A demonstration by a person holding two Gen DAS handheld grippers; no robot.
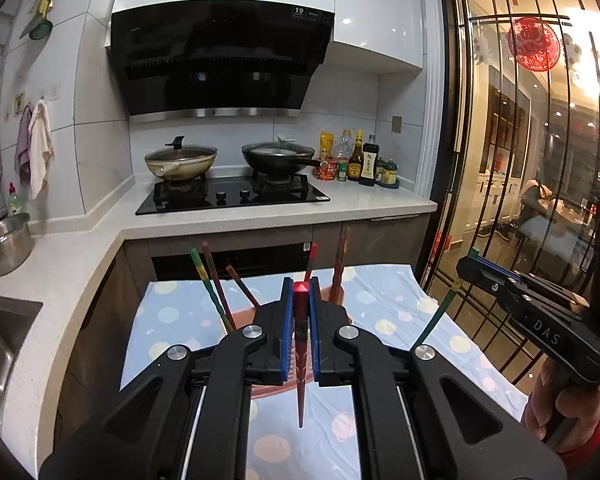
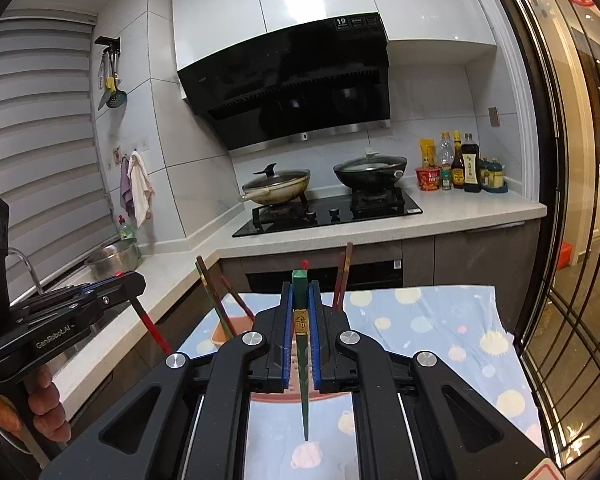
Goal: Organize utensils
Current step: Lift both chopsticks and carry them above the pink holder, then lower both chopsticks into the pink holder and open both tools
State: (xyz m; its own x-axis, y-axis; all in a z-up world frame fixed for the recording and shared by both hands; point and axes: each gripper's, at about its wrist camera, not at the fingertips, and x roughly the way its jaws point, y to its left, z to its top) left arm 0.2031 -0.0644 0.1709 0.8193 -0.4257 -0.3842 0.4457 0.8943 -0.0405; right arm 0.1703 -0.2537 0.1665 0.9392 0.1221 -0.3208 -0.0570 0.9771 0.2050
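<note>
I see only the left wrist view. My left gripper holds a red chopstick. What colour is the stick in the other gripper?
Observer: The right gripper is shut on a green chopstick, tip pointing down.
Operator: Is it marked somehow?
Observer: Yes, a gold band sits between the pads.
Operator: What is below it?
Observer: The dotted blue cloth; the tip hangs above it.

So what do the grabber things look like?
Both grippers are black plastic with blue ribbed pads inside the fingers and round silver bolts. The right gripper has "DAS" in white letters; the left gripper says "GenRobot.AI". Bare hands hold the handles, one with a red cuff.
</note>
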